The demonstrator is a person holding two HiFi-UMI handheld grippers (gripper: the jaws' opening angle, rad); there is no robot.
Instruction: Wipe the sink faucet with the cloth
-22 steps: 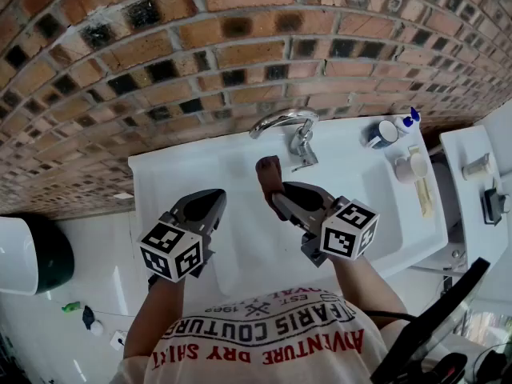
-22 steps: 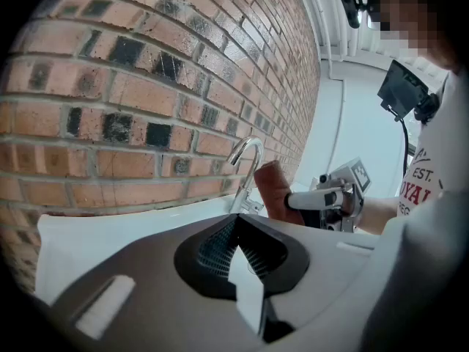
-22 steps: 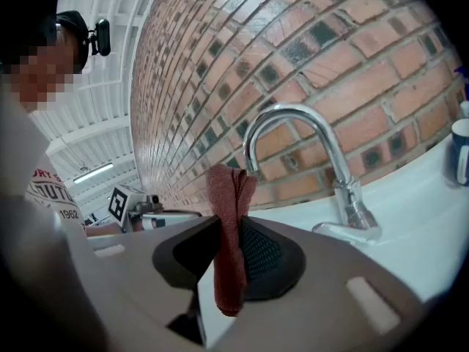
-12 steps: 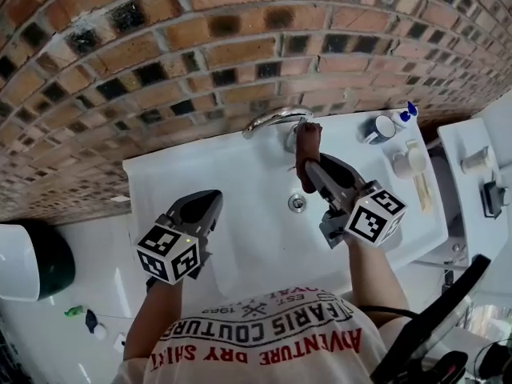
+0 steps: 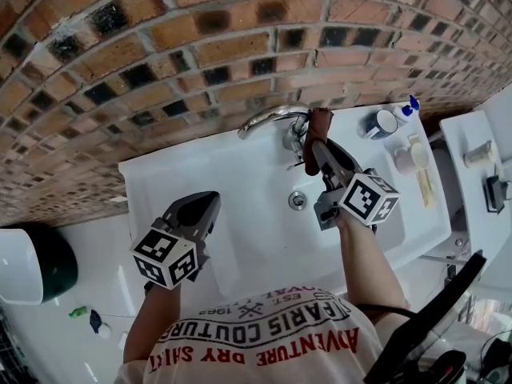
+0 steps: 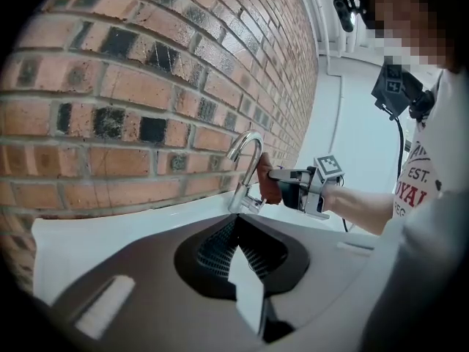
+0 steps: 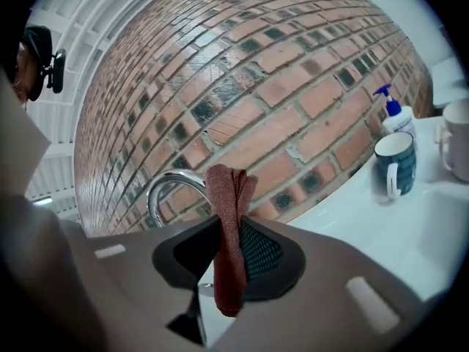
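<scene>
A cloth (image 5: 318, 125) clamped in the right gripper (image 5: 317, 147) is held at the faucet (image 5: 268, 118), the sink's (image 5: 160, 176) twelve o'clock, and is best pressed firmly along the spout; the left gripper (image 5: 205, 204) is closed, empty.

White sink counter (image 5: 160, 190), basin sunk in it, drain (image 5: 298, 201) at centre. Chrome faucet (image 5: 272, 118) mounted at 12 o'clock from the drain. At 2 o'clock: blue mug (image 5: 382, 124), pump bottle (image 5: 406, 109) just beside. At 3 o'clock: white cup (image 5: 410, 160), pale long flat item (image 5: 422, 189), kind unclear.
</scene>
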